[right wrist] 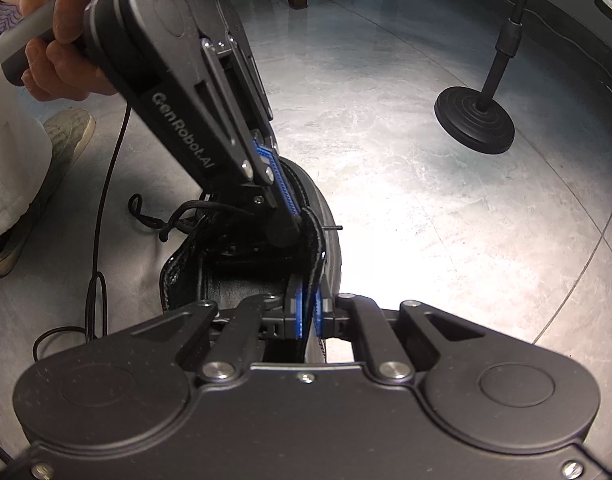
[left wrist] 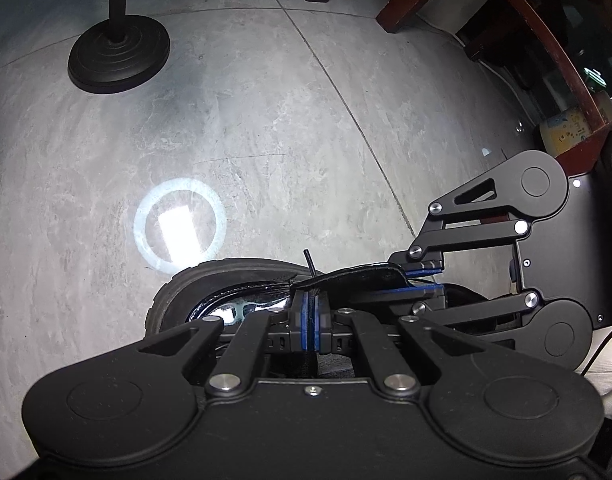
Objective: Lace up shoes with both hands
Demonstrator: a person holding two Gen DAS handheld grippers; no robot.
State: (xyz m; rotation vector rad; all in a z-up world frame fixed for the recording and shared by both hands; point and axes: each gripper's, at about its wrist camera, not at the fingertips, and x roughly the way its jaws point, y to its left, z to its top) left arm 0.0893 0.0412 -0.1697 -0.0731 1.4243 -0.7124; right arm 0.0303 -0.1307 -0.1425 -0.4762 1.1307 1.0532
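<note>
As viewed from the left wrist, glossy black patent-leather shoe found lying on the grey floor, toe pointing away. Left gripper set over the shoe's throat, blue pads pressed together on a thin braided strip, judged to be the black cord lace. Stiff lace tip seen poking up just beyond the pads. Right gripper placed further back along the shoe, straddling the black eyelet flap, jaws apart, flap between them but not pinched.

As viewed from the right wrist, same arrangement confirmed: flap edge standing upright in the gap between the right pads, left gripper angled down onto the flap nearer the toe. Lace tip observed protruding on the shoe's outer side. Remaining lace lying slack and tangled on the shoe's far side. Person's hand gripping the left handle.

Handling assessment: shoe body fairly stiff and unlikely to shift; patent surface probably slippery. Flap pliable, lace limp. Best hold judged at the rigid tip.

Contents: shoe opening dark, nothing visible inside.
</note>
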